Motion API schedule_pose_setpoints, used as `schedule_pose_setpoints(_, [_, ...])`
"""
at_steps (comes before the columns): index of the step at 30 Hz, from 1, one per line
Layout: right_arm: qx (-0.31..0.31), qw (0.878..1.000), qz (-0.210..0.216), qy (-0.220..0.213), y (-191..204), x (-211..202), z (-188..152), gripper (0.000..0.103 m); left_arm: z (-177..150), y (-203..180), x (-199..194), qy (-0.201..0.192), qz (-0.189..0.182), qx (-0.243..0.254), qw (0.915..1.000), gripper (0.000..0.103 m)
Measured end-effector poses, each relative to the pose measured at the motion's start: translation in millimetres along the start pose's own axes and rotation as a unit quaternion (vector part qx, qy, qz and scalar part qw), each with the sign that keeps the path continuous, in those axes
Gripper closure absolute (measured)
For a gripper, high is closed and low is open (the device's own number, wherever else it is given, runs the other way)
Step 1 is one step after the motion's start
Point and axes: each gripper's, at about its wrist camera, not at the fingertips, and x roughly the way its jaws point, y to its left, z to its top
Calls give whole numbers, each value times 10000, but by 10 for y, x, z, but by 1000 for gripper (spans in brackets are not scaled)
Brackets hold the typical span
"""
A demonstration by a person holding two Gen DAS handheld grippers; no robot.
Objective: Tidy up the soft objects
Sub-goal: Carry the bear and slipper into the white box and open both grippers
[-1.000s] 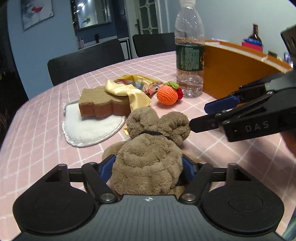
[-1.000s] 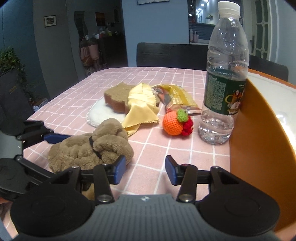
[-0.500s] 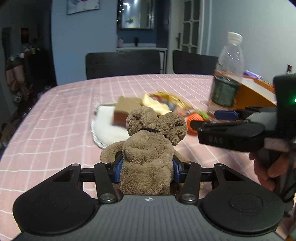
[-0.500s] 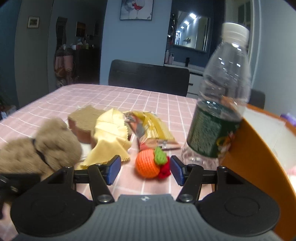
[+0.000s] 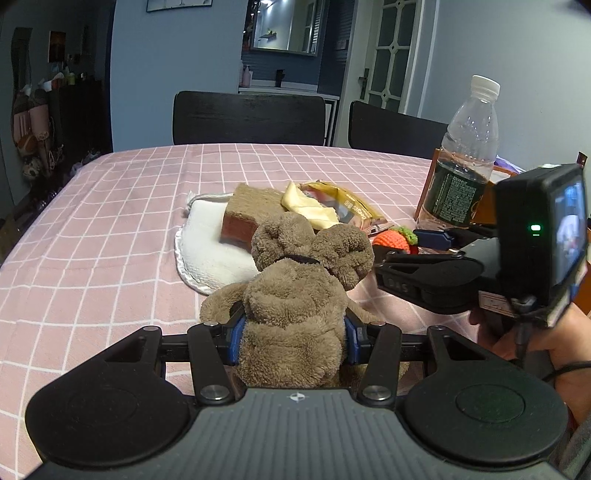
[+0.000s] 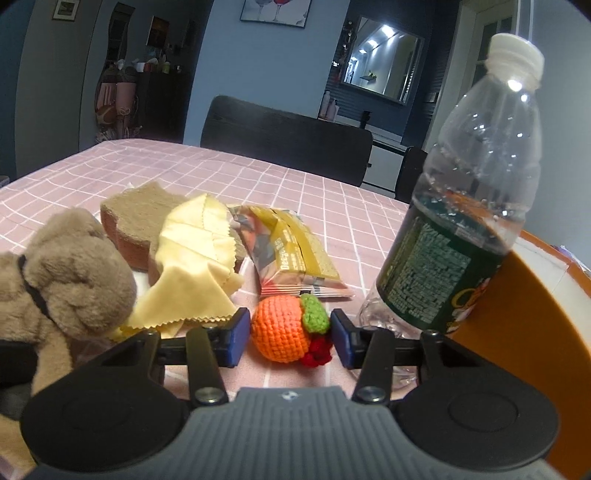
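Meanwhile left gripper (image 5: 293, 336) jaws clamp the plush toy (image 5: 295, 295); right gripper (image 6: 287, 338) jaws closing around crocheted orange (image 6: 282, 330).

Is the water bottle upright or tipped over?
Upright. The water bottle stands on its base on the pink tablecloth, white cap on top, beside the orange box; its lean looks like fisheye distortion.

Black left claw (image 5: 293, 334) and right claw (image 6: 288, 339) have blue pads, silver screws, ribbed grey housings.

A home dining room is showing here: black chairs (image 5: 249, 118) are standing at the far edge of a pink-checked worktop (image 5: 110, 229), with framed pictures (image 6: 275, 11) hanging on blue walls.
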Motion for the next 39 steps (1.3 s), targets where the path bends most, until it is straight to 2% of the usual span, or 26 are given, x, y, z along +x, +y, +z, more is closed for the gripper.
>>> schedule_pose_setpoints(1, [38, 10000, 71, 3, -11, -56, -3, 62, -1, -8, -3, 13, 15, -15, 10000, 46])
schedule_pose_setpoints(9, [379, 9953, 883, -98, -229, -670, -78, 64, -38, -131, -253, -95, 58, 122, 9999, 46])
schedule_pose_setpoints(12, [621, 9901, 1255, -114, -373, -923, -115, 64, -45, -179, -379, -147, -15, 140, 9998, 46])
schedule_pose_setpoints(15, [727, 9874, 1394, -192, -517, -1181, -154, 64, -30, -265, -534, -280, -146, 207, 9993, 46])
schedule_pose_setpoints(18, [922, 9857, 1378, -285, -713, -1423, -163, 63, 34, -383, -687, -450, -348, 244, 9981, 46])
schedule_pose_setpoints(24, [1096, 9855, 1157, -579, -1196, -1895, -86, 63, 236, -767, -906, -819, -712, 713, 9915, 46])
schedule_pose_setpoints(28, [1052, 9901, 645, -673, -1525, -2099, -56, 63, 437, -1085, -965, -1008, -1084, 946, 9845, 46])
schedule_pose_setpoints(31, [984, 9938, 236, -470, -1799, -2144, -89, 63, 582, -1368, -962, -1142, -1294, 1207, 9776, 46])
schedule_pose_setpoints(35, [1091, 9940, 2, 48, -2193, -2052, -167, 63, 760, -1740, -758, -887, -1687, 1448, 9709, 45])
schedule_pose_setpoints(39, [1224, 9911, 119, 503, -2529, -1957, -250, 63, 906, -2081, -460, -402, -2080, 1617, 9638, 45])
